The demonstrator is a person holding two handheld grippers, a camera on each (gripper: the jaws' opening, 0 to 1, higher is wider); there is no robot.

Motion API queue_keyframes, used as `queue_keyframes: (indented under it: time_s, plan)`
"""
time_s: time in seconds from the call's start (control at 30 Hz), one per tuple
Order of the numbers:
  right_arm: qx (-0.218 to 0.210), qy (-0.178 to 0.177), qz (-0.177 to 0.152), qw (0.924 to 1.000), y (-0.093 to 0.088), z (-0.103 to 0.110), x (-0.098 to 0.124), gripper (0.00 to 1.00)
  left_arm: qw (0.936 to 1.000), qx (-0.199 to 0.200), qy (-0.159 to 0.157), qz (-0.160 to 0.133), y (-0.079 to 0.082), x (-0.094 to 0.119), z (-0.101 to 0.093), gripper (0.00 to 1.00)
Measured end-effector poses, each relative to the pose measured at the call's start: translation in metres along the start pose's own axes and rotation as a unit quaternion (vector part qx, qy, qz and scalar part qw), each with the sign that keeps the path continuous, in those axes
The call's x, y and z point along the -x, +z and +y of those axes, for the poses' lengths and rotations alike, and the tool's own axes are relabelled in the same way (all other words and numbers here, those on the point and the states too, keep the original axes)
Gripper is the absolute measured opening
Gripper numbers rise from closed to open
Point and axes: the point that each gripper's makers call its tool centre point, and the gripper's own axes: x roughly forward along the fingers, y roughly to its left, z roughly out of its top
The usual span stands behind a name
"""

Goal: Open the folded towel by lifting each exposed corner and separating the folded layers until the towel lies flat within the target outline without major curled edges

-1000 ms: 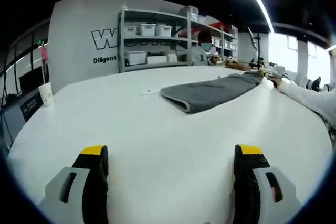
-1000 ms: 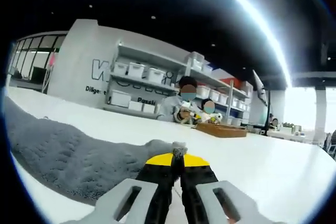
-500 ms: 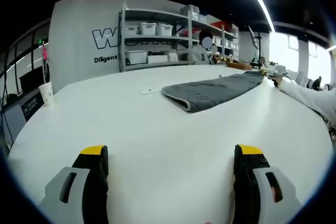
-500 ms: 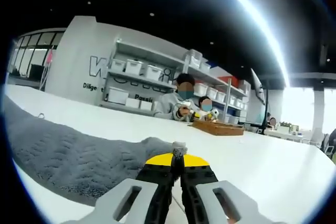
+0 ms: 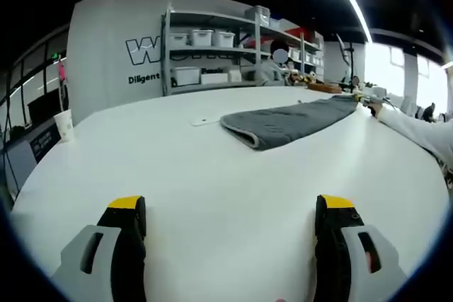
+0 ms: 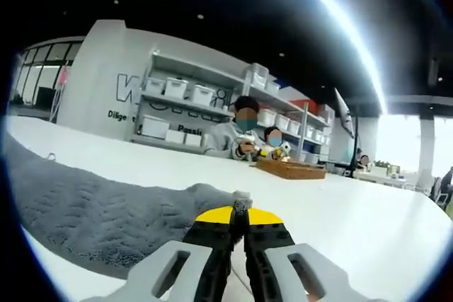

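Two grippers are at work, and we see them doing very different things. Our left gripper hangs low over the white worktop with its jaws spread wide and nothing between them, well short of the grey towel, which lies folded and stretched out toward the far right of the left gripper view. Our right gripper has its jaws pressed together on a small pinch of the towel at one corner, the cloth bunching just above the yellow tips and draping away to the left.

We judge the unfolding has barely begun: the layers look stacked, and we cannot make out any target outline on the worktop.

What worries us is the thinness of that pinch. If we pull up or sideways too briskly, the corner could slip free and flop back onto the fold. With the left gripper far off and pinning nothing, the whole towel may also slide along the smooth worktop instead of opening. And should the jaws have caught both layers, lifting would carry the fold along rather than part it; we cannot tell how many layers are held.
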Motion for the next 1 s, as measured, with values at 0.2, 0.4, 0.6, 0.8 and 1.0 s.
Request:
queue_keyframes:
  time_s: [0.2,0.4,0.6,0.8,1.0]
  plan:
    - [-0.045,0.003,0.011,0.9989,-0.004,0.0,0.005,0.0,1.0,0.002,-0.001,-0.002,0.001,0.0,0.001,0.98]
    - [-0.073,0.011,0.041,0.9964,-0.012,0.001,0.009,0.21,1.0,0.004,-0.007,-0.004,0.002,-0.001,0.0,0.99]
    - [-0.108,0.053,0.041,0.9918,-0.009,0.012,0.029,0.4,0.9999,0.004,-0.014,-0.006,0.002,-0.002,-0.003,0.99]
    - [-0.065,0.073,0.071,0.9926,-0.017,0.022,0.058,0.52,0.9998,0.007,-0.018,-0.008,0.003,-0.002,-0.004,0.99]
    - [-0.08,0.082,0.078,0.9903,-0.018,0.021,0.09,0.61,0.9996,0.01,-0.023,-0.012,0.004,-0.003,-0.006,0.99]
